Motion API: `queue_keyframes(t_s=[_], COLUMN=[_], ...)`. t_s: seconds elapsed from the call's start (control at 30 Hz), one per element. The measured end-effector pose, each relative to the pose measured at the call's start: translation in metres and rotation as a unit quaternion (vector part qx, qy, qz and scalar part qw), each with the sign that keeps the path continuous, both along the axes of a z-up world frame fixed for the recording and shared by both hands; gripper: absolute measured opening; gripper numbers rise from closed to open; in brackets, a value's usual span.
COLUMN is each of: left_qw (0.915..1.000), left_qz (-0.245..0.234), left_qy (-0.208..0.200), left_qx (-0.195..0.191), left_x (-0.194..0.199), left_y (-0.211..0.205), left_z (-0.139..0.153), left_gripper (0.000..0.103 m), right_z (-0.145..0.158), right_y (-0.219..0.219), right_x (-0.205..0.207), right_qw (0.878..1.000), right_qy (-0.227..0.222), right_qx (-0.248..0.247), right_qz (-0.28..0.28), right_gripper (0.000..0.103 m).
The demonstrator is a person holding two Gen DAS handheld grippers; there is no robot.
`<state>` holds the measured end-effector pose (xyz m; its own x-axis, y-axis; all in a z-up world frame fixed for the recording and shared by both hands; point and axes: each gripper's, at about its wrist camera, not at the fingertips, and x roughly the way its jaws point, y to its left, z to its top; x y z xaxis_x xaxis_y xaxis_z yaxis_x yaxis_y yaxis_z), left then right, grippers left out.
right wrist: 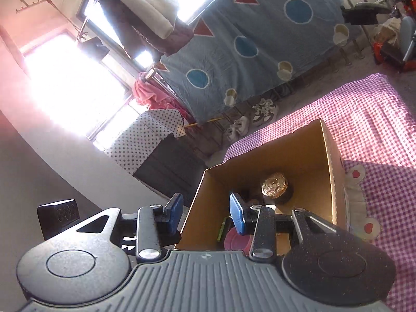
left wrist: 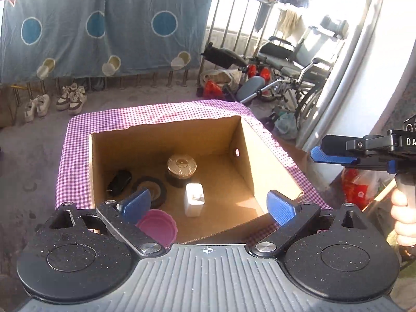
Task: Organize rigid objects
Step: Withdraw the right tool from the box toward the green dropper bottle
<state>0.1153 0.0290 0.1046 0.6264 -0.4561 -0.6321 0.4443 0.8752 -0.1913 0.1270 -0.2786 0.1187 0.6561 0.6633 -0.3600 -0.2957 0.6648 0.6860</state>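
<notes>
An open cardboard box (left wrist: 267, 166) stands on a table with a purple checked cloth (left wrist: 78, 135). On its floor are a gold-lidded jar (left wrist: 181, 166), a white rectangular container (left wrist: 194, 199), a black tape roll (left wrist: 156, 186), a small black object (left wrist: 119, 182) and a pink scalloped lid (left wrist: 158, 225). My left gripper (left wrist: 209, 205) hangs over the box's near edge, open wide and holding nothing. My right gripper (right wrist: 205, 213) is partly open and empty above the box's (right wrist: 260, 156) near left corner, with the jar (right wrist: 274, 187) ahead of it. A hand (left wrist: 403, 215) holds the right gripper (left wrist: 317, 147) at the far right of the left wrist view.
A blue patterned blanket (left wrist: 104, 26) hangs over a railing behind the table. Shoes (left wrist: 70, 98) sit on the floor below it. A wheelchair (left wrist: 299, 59) and red bags (left wrist: 213, 88) crowd the back right. A white cloth with red hearts (right wrist: 358, 182) lies beside the box.
</notes>
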Motion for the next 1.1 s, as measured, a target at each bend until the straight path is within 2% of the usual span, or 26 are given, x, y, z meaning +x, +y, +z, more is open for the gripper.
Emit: queue_keyframes(t_s=[0.1,0.17,0.27,0.33,0.43,0.53,0.6,0.67,0.73,0.83,1.1], left_qw=[0.9989,0.9981,0.9981,0.998,0.9981,0.9969,0.9965,0.9961,0.9956,0.9956,0.996], left_qz=[0.013,0.023,0.026,0.02,0.005,0.016,0.021,0.023,0.027,0.031,0.037], left_qy=[-0.042,-0.053,-0.055,-0.058,-0.05,-0.057,-0.059,-0.06,-0.06,-0.054,-0.045], left_qx=[0.015,0.019,0.01,0.019,0.036,0.051,0.055,0.06,0.066,0.07,0.068], left_x=[-0.033,-0.049,-0.066,-0.081,-0.09,-0.086,-0.08,-0.074,-0.069,-0.063,-0.065], left_y=[0.001,0.001,-0.001,-0.004,-0.013,-0.014,-0.014,-0.012,-0.011,-0.007,-0.005], left_z=[-0.013,-0.026,-0.049,-0.065,-0.083,-0.097,-0.102,-0.106,-0.11,-0.115,-0.126], left_gripper=[0.099,0.099,0.099,0.099,0.097,0.095,0.088,0.076,0.072,0.06,0.047], right_z=[-0.013,-0.024,-0.047,-0.059,-0.067,-0.071,-0.074,-0.075,-0.076,-0.079,-0.088], right_y=[0.015,0.03,0.053,0.068,0.092,0.114,0.127,0.138,0.147,0.157,0.172], right_x=[-0.026,-0.035,-0.034,-0.029,-0.023,-0.021,-0.023,-0.022,-0.02,-0.018,-0.014], right_qw=[1.0,0.999,0.999,0.998,0.996,0.992,0.988,0.983,0.979,0.973,0.959], right_qy=[-0.012,-0.013,0.007,0.022,0.02,0.011,0.0,-0.013,-0.02,-0.03,-0.043], right_qx=[-0.014,-0.036,-0.032,-0.028,-0.06,-0.099,-0.132,-0.157,-0.176,-0.202,-0.246], right_qz=[-0.003,-0.001,0.03,0.047,0.063,0.075,0.082,0.09,0.097,0.11,0.135], right_gripper=[0.043,0.043,0.043,0.043,0.041,0.04,0.04,0.039,0.036,0.032,0.022])
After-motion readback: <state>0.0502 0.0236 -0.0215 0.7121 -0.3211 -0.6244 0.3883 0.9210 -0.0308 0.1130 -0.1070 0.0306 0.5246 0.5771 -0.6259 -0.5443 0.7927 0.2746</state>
